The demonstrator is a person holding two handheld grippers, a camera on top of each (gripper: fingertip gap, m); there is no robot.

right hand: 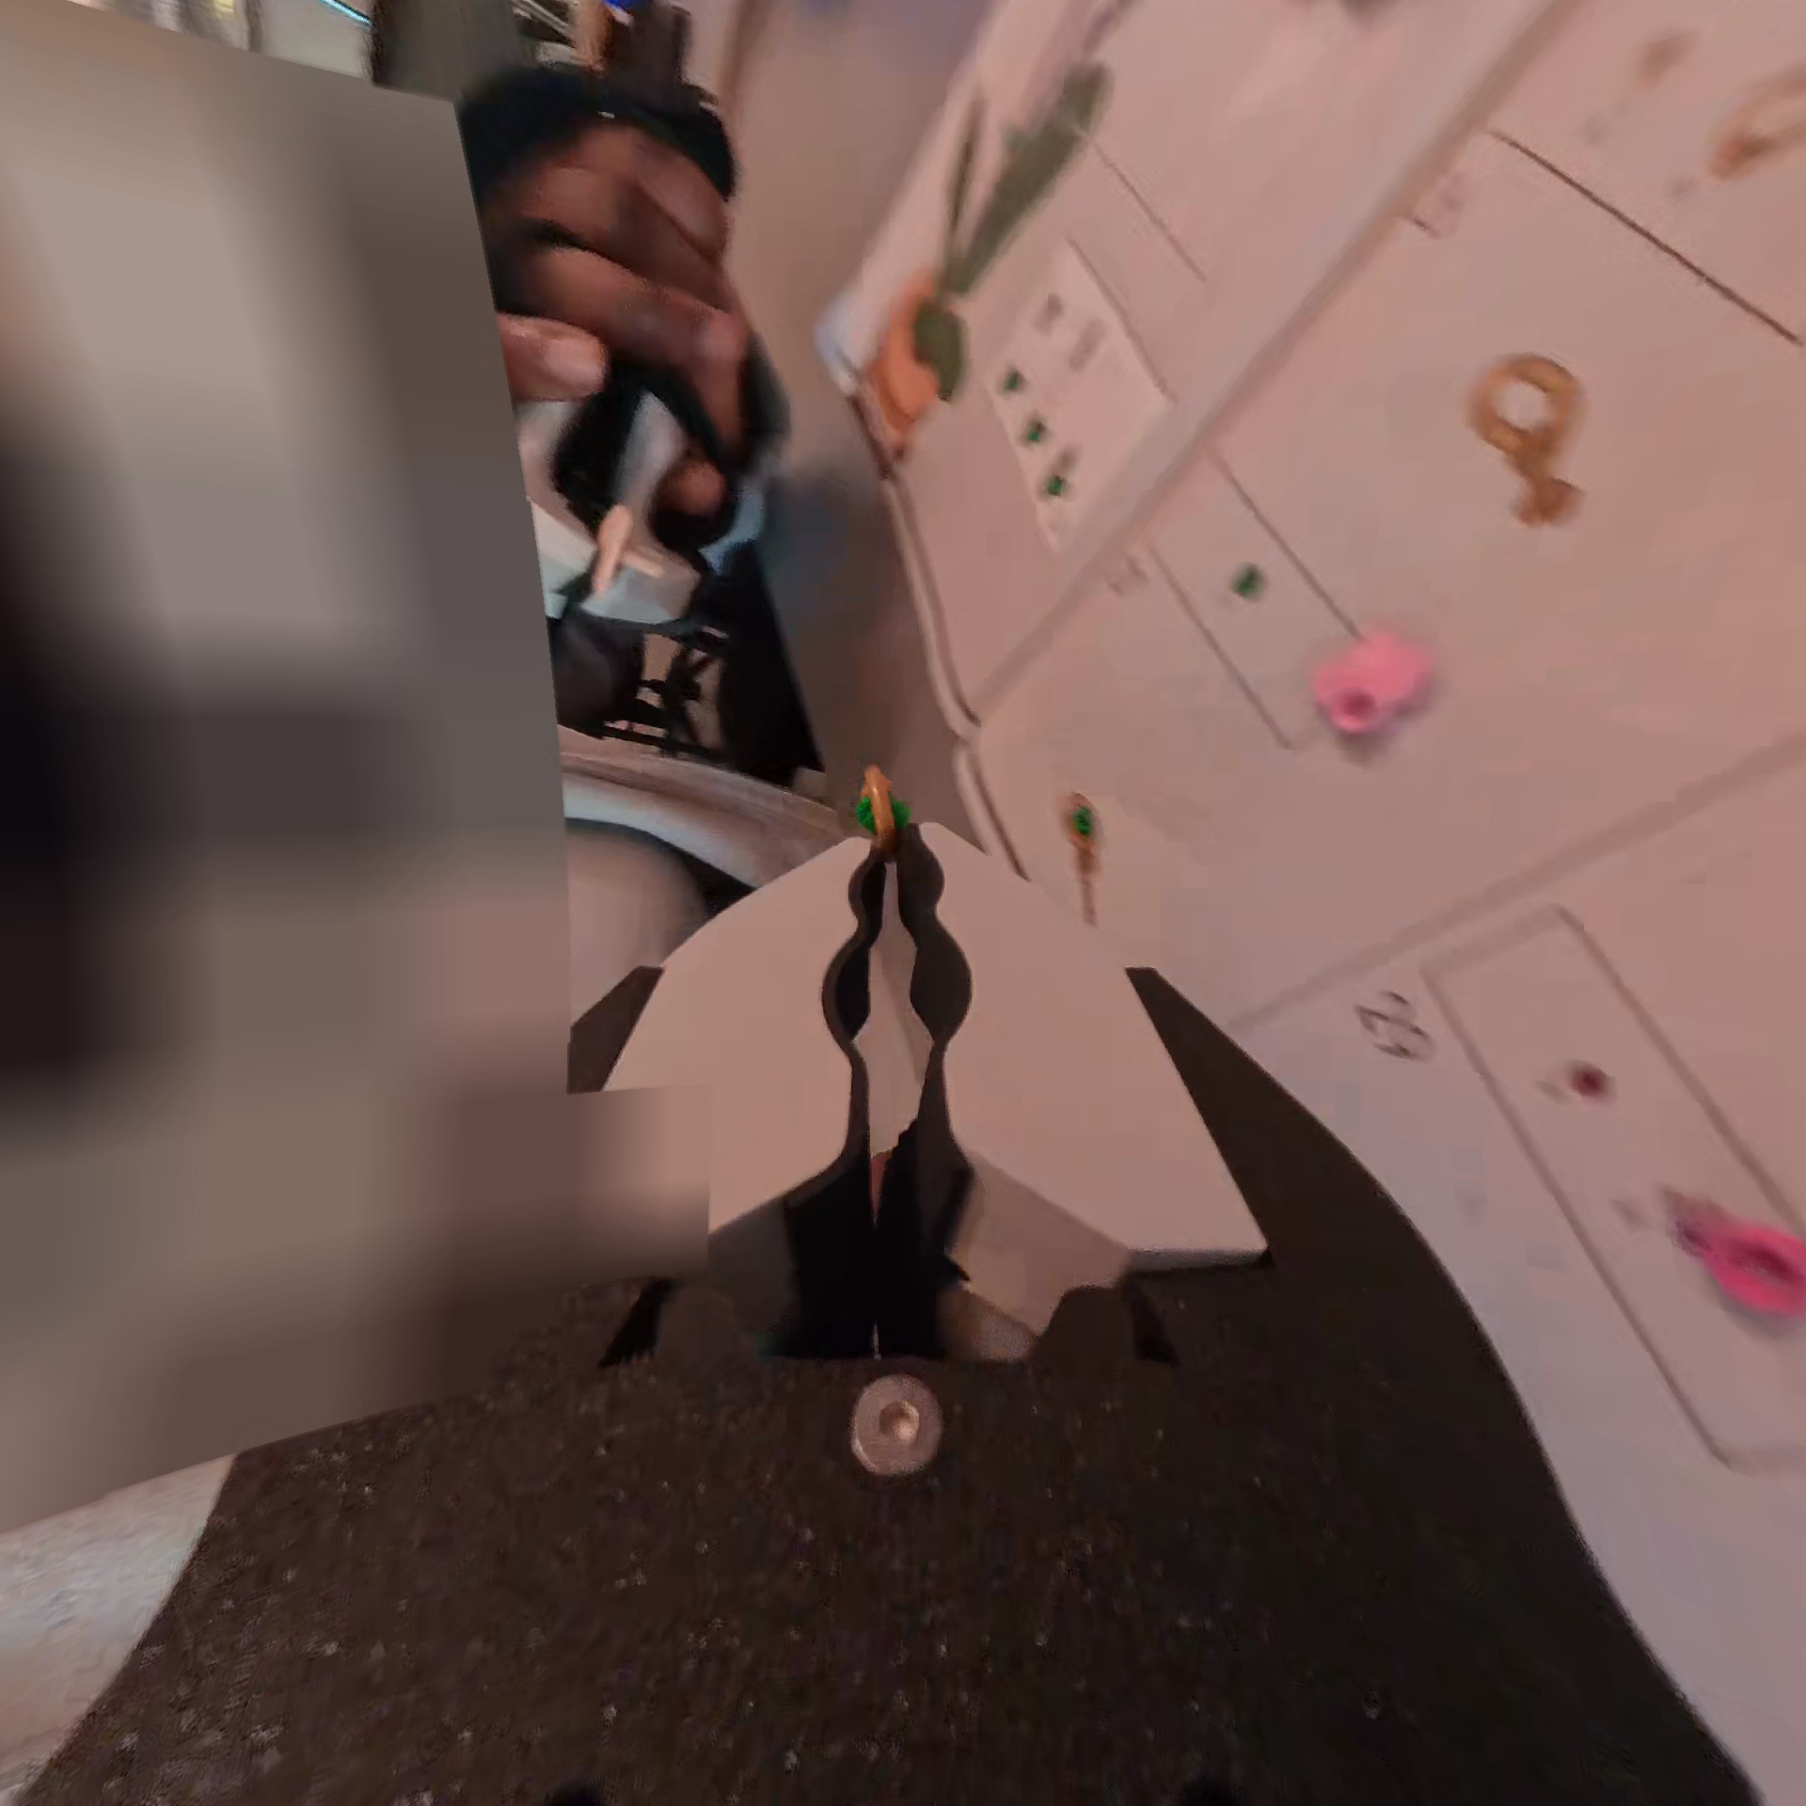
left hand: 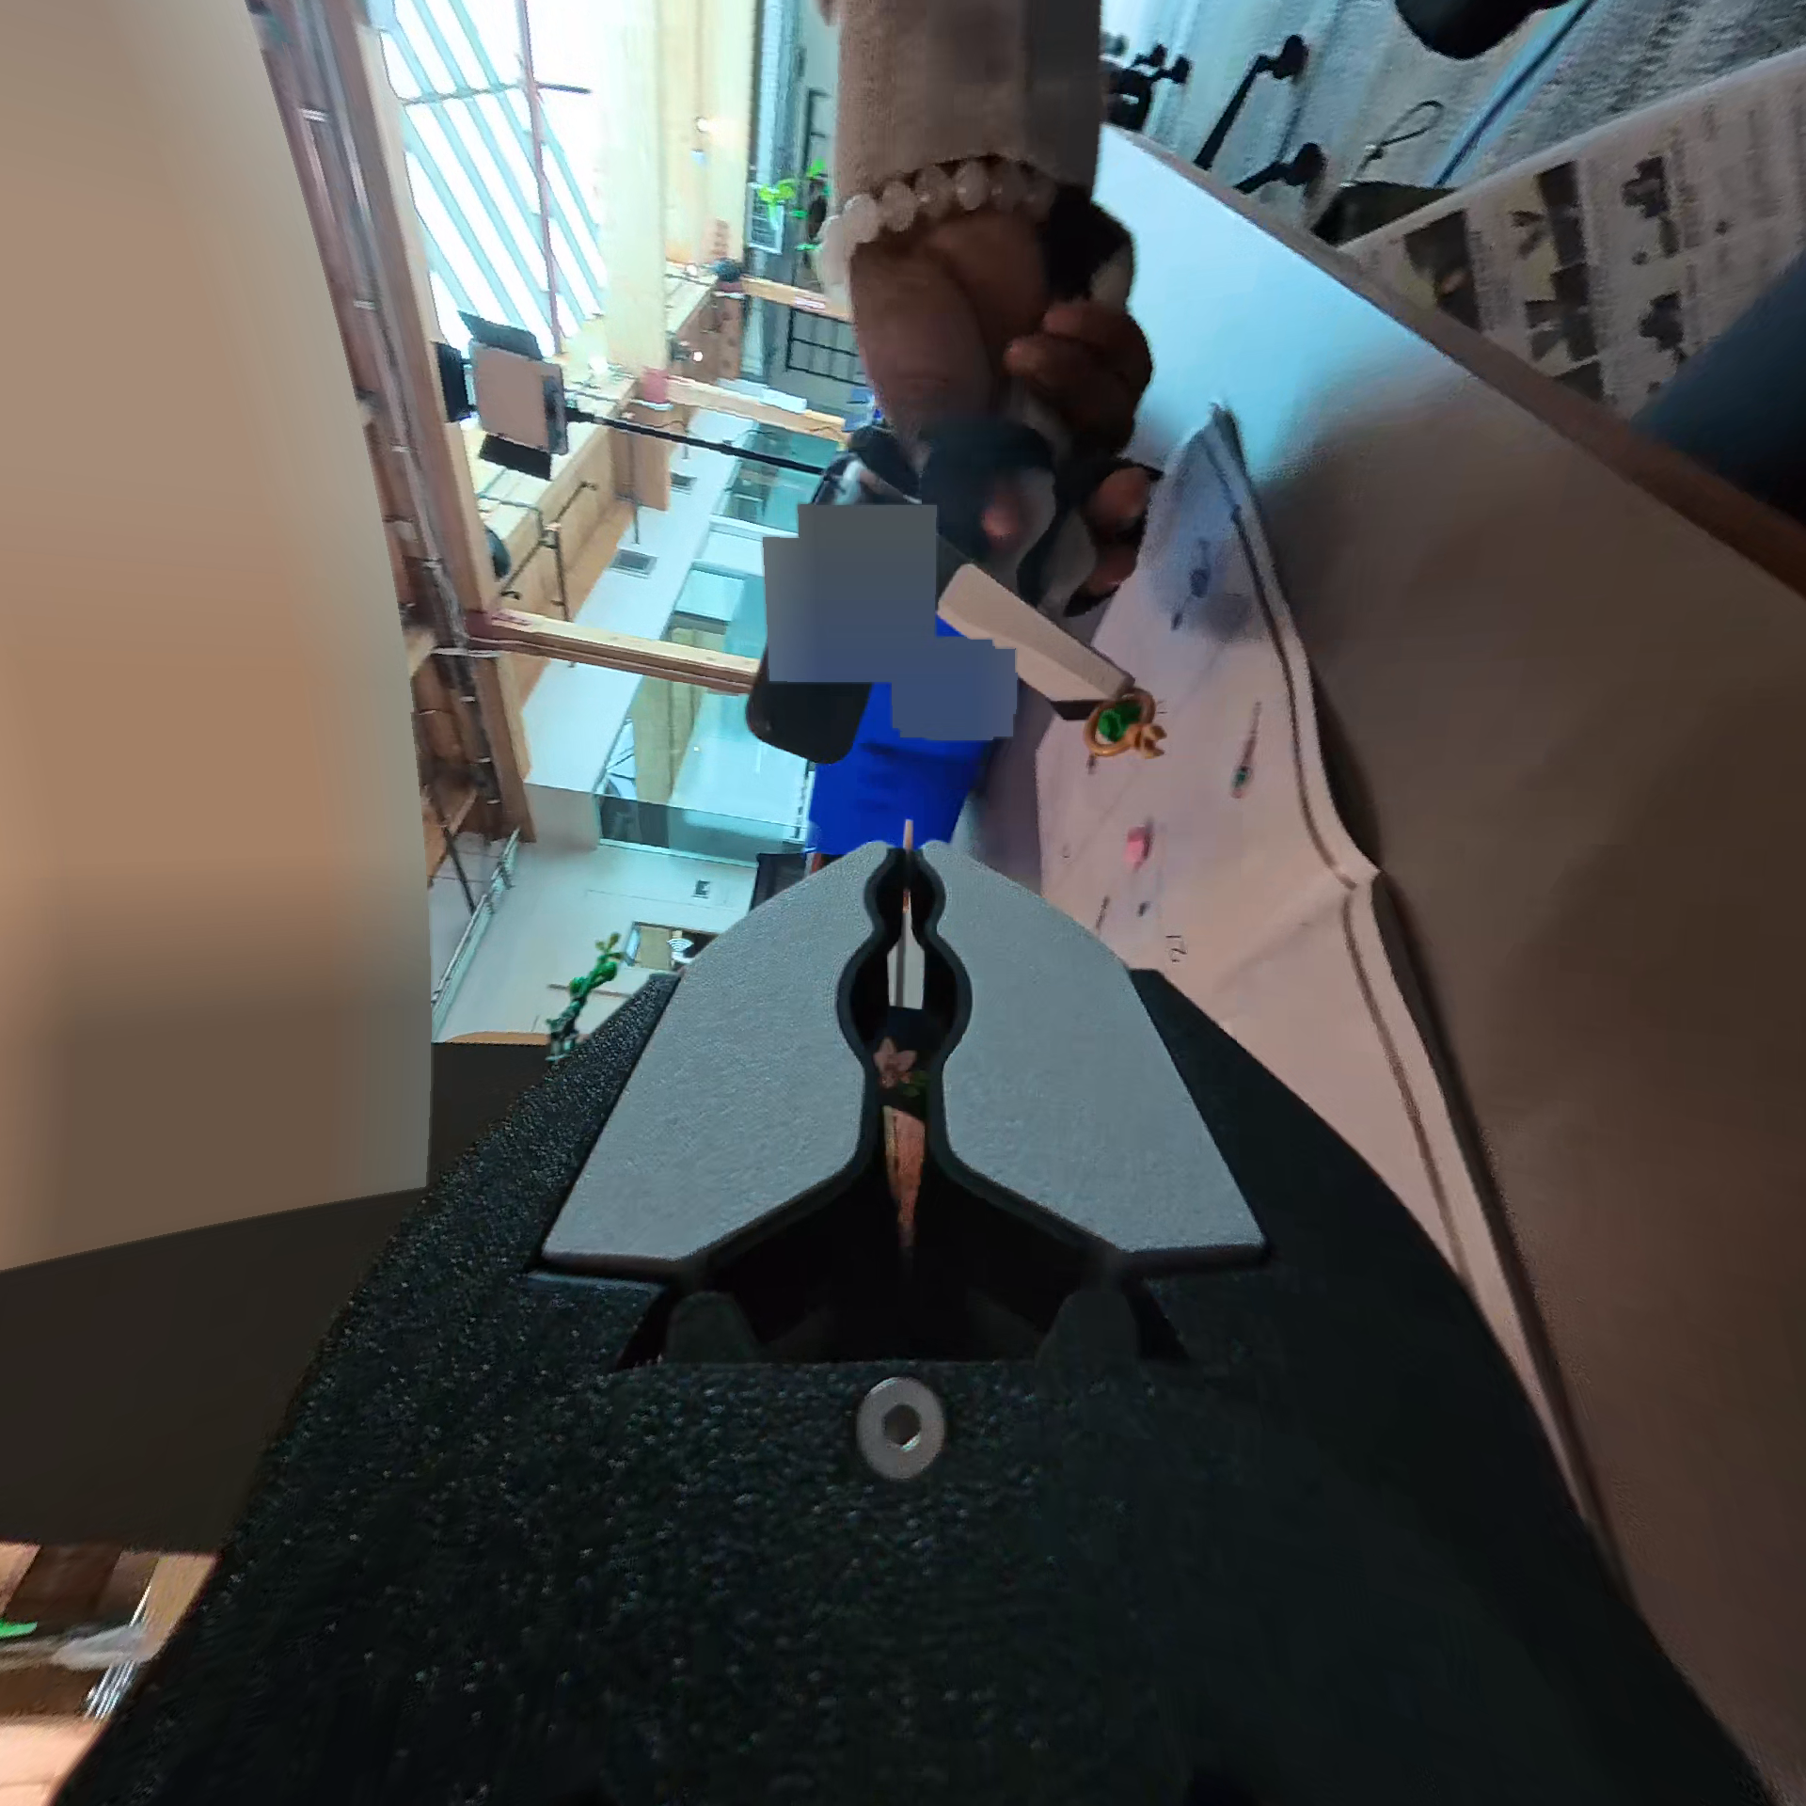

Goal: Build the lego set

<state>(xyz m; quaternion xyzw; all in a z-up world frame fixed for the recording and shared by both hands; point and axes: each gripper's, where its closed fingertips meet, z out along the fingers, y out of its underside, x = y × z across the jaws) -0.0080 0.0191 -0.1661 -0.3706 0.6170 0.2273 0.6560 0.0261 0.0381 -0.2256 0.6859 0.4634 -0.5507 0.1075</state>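
Note:
My left gripper (left hand: 909,855) is shut on a thin pale flat piece (left hand: 910,836) seen edge-on; its tan tip pokes out past the fingertips. In the right wrist view the left gripper (right hand: 625,572) shows farther off in a hand, with that pale piece (right hand: 616,547) between its fingers. My right gripper (right hand: 891,850) is shut on a small gold ring charm with a green stone (right hand: 878,811). It shows in the left wrist view (left hand: 1124,725) too, pinched at the right gripper's fingertips (left hand: 1075,674), above a white sheet (left hand: 1261,782).
The white sheet (right hand: 1466,880), with drawn boxes, carries small pieces: a gold charm (right hand: 1529,430), a pink flower (right hand: 1368,679), another pink piece (right hand: 1744,1261) and a gold and green piece (right hand: 1081,831). A hand with a bead bracelet (left hand: 938,195) holds the right gripper.

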